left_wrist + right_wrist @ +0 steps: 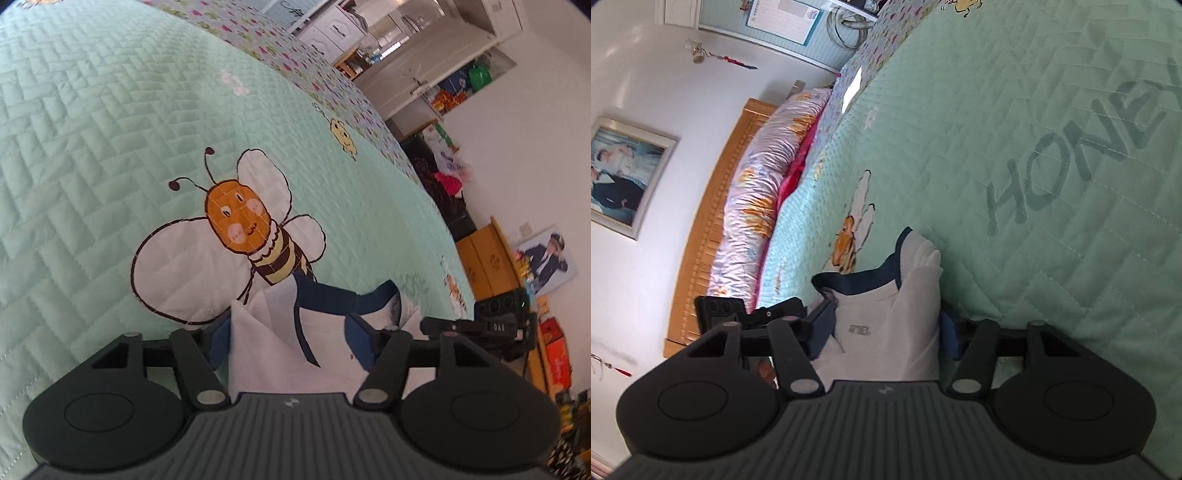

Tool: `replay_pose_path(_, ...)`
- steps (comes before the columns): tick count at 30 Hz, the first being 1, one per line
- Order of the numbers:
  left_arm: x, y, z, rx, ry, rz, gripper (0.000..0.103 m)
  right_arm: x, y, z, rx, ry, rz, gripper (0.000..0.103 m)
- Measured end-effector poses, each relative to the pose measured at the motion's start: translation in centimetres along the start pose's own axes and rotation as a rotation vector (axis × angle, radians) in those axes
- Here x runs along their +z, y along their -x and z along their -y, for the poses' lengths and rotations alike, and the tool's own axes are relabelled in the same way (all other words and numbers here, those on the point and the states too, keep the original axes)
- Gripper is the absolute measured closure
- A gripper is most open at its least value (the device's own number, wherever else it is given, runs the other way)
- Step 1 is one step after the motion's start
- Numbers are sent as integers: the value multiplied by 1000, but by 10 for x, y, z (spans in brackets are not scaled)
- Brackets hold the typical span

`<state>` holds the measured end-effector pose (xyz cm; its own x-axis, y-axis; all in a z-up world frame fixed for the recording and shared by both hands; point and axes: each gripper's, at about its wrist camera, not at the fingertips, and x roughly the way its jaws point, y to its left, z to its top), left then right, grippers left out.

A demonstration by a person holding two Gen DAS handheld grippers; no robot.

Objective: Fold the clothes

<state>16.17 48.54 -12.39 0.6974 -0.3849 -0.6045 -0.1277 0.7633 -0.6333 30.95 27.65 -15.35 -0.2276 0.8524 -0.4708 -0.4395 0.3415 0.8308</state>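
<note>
A white garment with navy trim (269, 339) lies between the blue pads of my left gripper (291, 332), over the mint bee quilt (110, 147). The jaws stand fairly wide apart with cloth bunched between them. The same garment shows in the right wrist view (886, 321), with its navy collar (871, 280) up, between the pads of my right gripper (886, 332). Each gripper appears in the other's view: the right one (491, 328), the left one (738, 314). Whether either pair of pads pinches the cloth is not clear.
The quilt (1034, 147) covers a bed with a wooden headboard (713, 221) and a rolled floral duvet (757, 192). Cardboard boxes (487, 258), bags and white cabinets (332, 29) line the wall beyond the bed edge. A framed picture (624, 173) hangs on the wall.
</note>
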Motion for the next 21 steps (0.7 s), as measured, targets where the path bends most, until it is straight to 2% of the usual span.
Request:
replay_pose_path(1,-1,-2,5,4,-28,-18,57,0,-1,-1,-22,7,-8,79)
replay_pose_path(3,-4,-10,10,15,-67,-54,79,-2,-1,-2,-55,11,-17,92)
replay_pose_path(4,-5,-10,14,46,-92,-53,83,-4,-1,-5,-73,24,-15,96)
replay_pose_path(5,-7,-11,18,78,-118,-51,93,-6,1,-8,-90,44,-7,97)
replay_pose_path(9,-6,-4,30,136,-140,-8,97,-14,9,-30,-153,128,38,99)
replay_pose_path(12,-3,11,43,126,-140,28,97,-20,19,-50,-142,162,76,99)
replay_pose_path(17,-7,55,76,81,-163,98,97,-38,50,-92,-75,214,134,99)
replay_pose_path(21,-30,102,112,35,-224,143,97,-70,96,-125,5,268,182,99)
